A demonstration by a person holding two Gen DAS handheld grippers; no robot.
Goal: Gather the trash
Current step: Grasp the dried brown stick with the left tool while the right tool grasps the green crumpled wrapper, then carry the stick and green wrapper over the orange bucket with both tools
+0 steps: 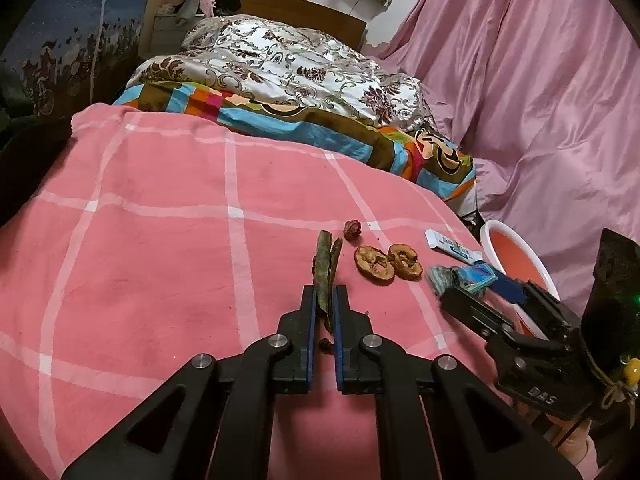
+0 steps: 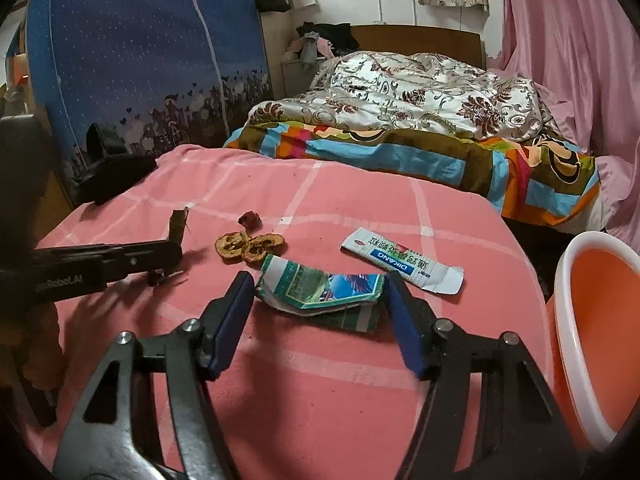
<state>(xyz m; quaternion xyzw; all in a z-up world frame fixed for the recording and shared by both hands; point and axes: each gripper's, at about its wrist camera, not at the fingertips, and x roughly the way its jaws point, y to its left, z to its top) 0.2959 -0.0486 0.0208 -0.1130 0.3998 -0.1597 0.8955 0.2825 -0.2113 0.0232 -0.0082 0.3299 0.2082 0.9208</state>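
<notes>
My left gripper (image 1: 323, 300) is shut on a long green-brown dried peel strip (image 1: 326, 264) that lies on the pink checked bedspread (image 1: 160, 240). Right of it lie two dried fruit slices (image 1: 387, 266) and a small dark red scrap (image 1: 353, 230). My right gripper (image 2: 320, 292) is open, its pads on either side of a crushed green-blue packet (image 2: 320, 286) on the bedspread; whether they touch it I cannot tell. A white DIKANG sachet (image 2: 400, 261) lies just beyond. The left gripper (image 2: 176, 250) shows at the left of the right wrist view.
An orange bin with a white rim (image 2: 596, 320) stands at the bed's right edge. A folded patterned quilt (image 1: 300, 80) lies at the far end of the bed. Pink drapes (image 1: 540, 80) hang on the right. A dark object (image 2: 112, 176) rests on the bedspread's far left.
</notes>
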